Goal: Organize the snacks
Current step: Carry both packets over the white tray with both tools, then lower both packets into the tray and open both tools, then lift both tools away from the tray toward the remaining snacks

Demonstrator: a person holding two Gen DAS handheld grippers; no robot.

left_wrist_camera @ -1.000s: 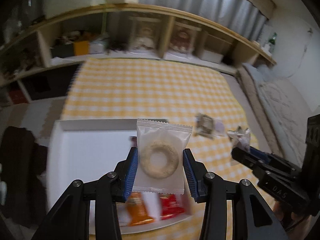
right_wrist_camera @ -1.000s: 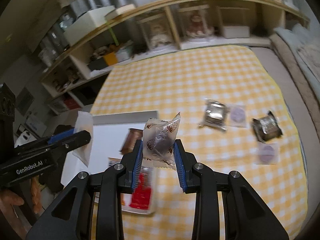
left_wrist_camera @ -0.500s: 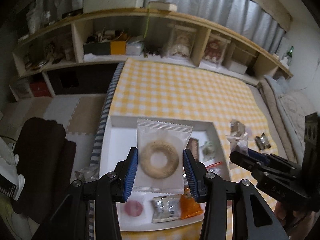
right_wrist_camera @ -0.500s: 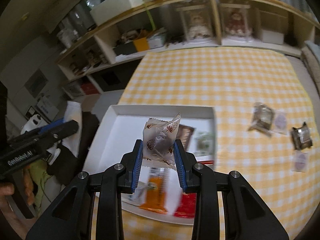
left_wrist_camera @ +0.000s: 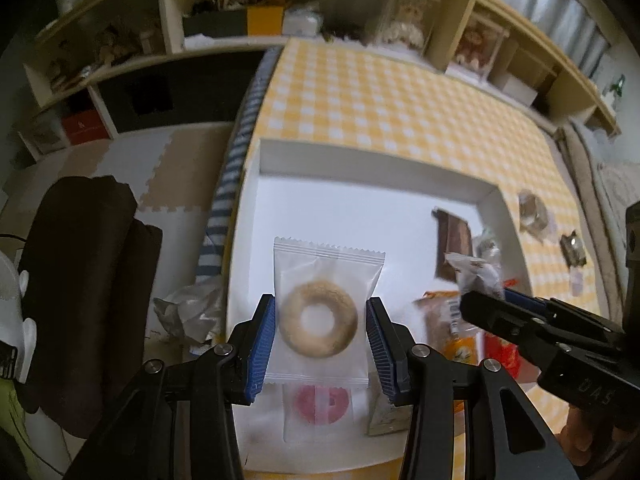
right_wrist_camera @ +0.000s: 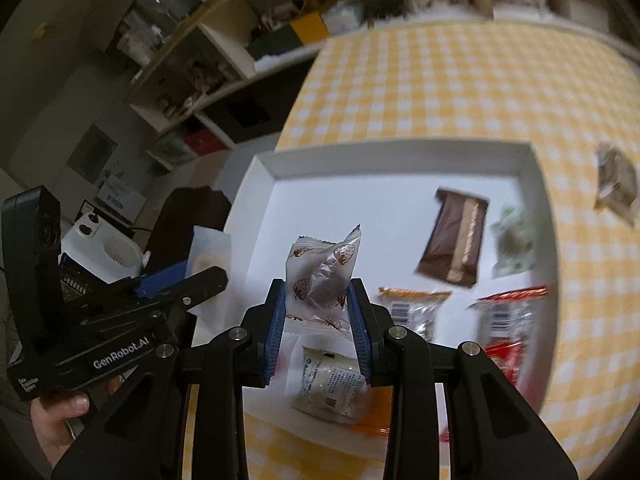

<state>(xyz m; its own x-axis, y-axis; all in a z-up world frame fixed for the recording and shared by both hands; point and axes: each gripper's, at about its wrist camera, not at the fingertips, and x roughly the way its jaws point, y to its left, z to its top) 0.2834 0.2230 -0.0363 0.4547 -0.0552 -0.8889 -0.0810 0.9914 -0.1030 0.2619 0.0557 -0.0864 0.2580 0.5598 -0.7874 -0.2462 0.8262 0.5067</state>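
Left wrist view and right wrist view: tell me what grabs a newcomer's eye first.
The ring-shaped biscuit in a clear packet, clamped in the left gripper above the white tray. Then the silver strawberry-print wrapper, pinched in the right gripper over the same tray, with the brown bar lying beyond it.

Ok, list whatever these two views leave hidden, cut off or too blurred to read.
- Pink ring snack, left wrist view: its top hidden behind the ring biscuit packet in the left gripper.
- Red packet, right wrist view: print motion-blurred, unreadable.
- Loose snacks on the checked cloth: too small and blurred to identify.
- Tray near edge: covered by the right gripper.
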